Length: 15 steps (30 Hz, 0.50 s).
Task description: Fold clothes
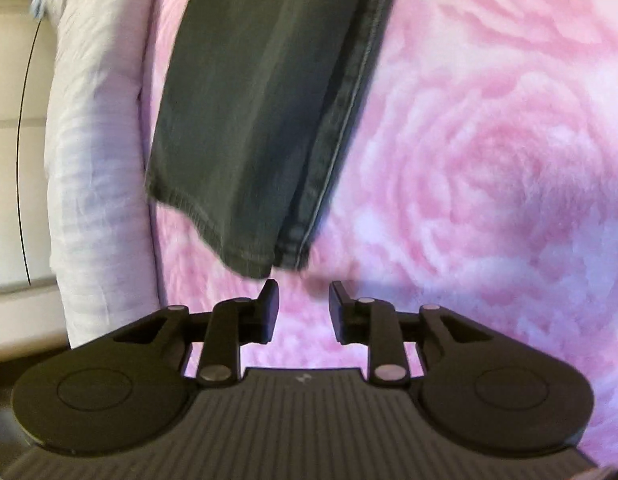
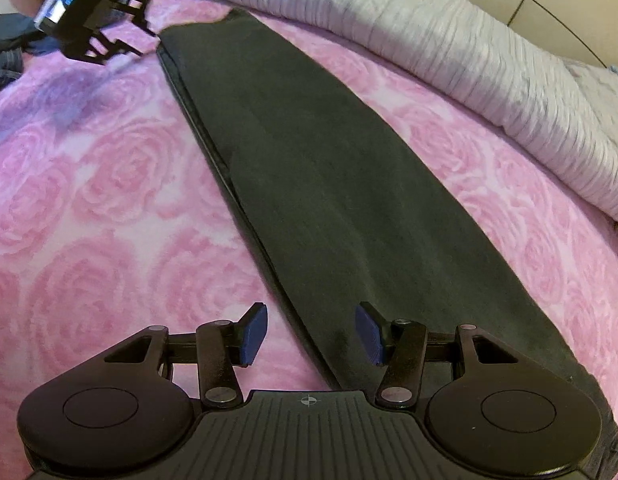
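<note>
Dark trousers point(image 2: 329, 200) folded lengthwise, flat on pink rose blanket point(image 2: 89, 200), long strip. Left gripper point(image 1: 303, 304) just short of hem edge, gap narrow, nothing between pads. Right gripper point(image 2: 311, 334) half-wide over near end, long fold edge between fingers, not pinched. Grey quilt point(image 2: 449, 32) crowds far side; open blanket other side.

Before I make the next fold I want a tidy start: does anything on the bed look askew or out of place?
Nothing stands out. The dark trousers lie flat in one long strip on the pink rose blanket, legs stacked with edges roughly aligned. Both the left claw and the right claw are open and empty.
</note>
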Each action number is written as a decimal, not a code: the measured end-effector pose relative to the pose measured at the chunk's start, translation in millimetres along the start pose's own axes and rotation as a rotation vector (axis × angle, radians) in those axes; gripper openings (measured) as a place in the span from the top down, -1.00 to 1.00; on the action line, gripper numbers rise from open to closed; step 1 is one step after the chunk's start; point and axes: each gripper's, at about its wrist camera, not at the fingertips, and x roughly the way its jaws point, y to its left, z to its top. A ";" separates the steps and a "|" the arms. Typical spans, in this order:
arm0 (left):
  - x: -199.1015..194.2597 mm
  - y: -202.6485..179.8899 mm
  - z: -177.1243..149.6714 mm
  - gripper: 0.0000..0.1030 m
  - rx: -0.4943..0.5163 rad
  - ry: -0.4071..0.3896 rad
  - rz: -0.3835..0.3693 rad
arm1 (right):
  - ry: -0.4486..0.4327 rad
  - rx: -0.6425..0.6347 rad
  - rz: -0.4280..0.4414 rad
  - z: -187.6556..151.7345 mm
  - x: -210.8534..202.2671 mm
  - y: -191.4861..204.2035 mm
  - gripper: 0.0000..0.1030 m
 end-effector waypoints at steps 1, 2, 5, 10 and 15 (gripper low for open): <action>-2.8 2.7 1.0 0.53 -0.026 0.002 0.003 | 0.010 0.013 -0.008 -2.9 2.4 -2.0 -0.02; -7.1 7.4 2.8 0.53 -0.069 -0.003 0.006 | 0.020 0.026 -0.016 -6.0 4.9 -4.2 -0.02; -22.8 19.0 20.4 0.53 -0.159 -0.038 0.025 | 0.052 0.085 -0.044 -23.2 6.5 -13.9 -0.02; -59.2 16.1 82.8 0.53 -0.182 -0.172 0.061 | 0.066 0.234 -0.156 -71.2 -17.0 -32.3 -0.02; -116.3 -24.9 182.0 0.27 -0.115 -0.425 0.033 | 0.083 0.479 -0.255 -136.8 -51.2 -57.3 -0.03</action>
